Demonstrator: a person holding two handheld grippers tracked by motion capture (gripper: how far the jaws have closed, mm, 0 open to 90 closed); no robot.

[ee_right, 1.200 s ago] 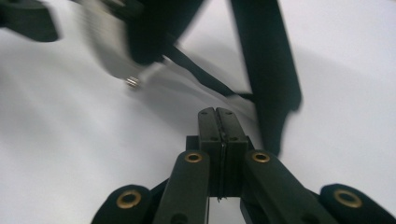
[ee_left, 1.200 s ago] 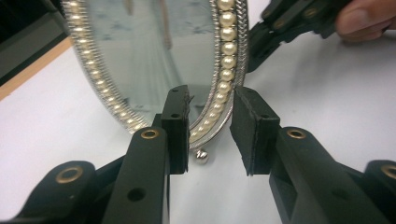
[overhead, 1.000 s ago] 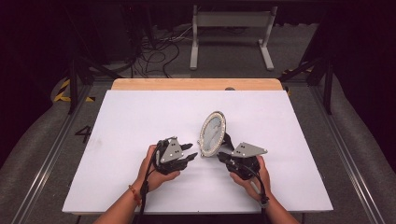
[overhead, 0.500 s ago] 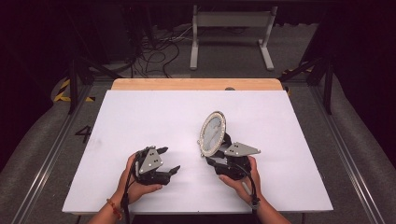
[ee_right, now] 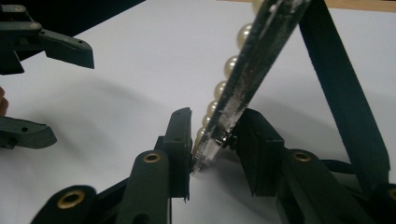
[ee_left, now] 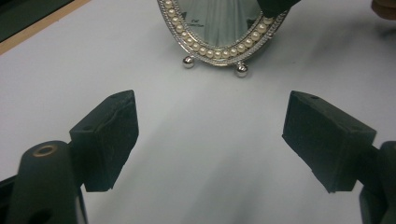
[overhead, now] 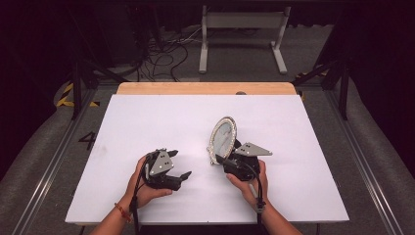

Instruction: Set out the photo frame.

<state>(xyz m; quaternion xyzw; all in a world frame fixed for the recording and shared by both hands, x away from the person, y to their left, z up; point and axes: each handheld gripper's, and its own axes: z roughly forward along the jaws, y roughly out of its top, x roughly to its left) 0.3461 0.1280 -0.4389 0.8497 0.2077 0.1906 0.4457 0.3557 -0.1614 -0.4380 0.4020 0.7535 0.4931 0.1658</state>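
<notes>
An oval silver picture frame [overhead: 222,139] with a pearl rim stands upright on two ball feet on the white table [overhead: 147,117]. My right gripper [overhead: 219,160] is shut on its lower right edge. In the right gripper view the frame's edge [ee_right: 252,60] sits between the two pads of that gripper [ee_right: 212,144], whose jaws have just been closing. My left gripper [overhead: 181,164] rests to the left of the frame, apart from it. Its jaws [ee_left: 210,135] have just been opening and stand wide with nothing between them, facing the frame [ee_left: 219,28].
A wooden strip [overhead: 205,88] runs along the table's far edge. Behind it on the floor stand a white metal stand [overhead: 242,29] and loose cables [overhead: 161,54]. Bare white table lies to the left, the right and behind the frame.
My left gripper has drawn away from the frame, to the left and toward the near edge, and its jaws have opened wide. The right gripper stays at the frame.
</notes>
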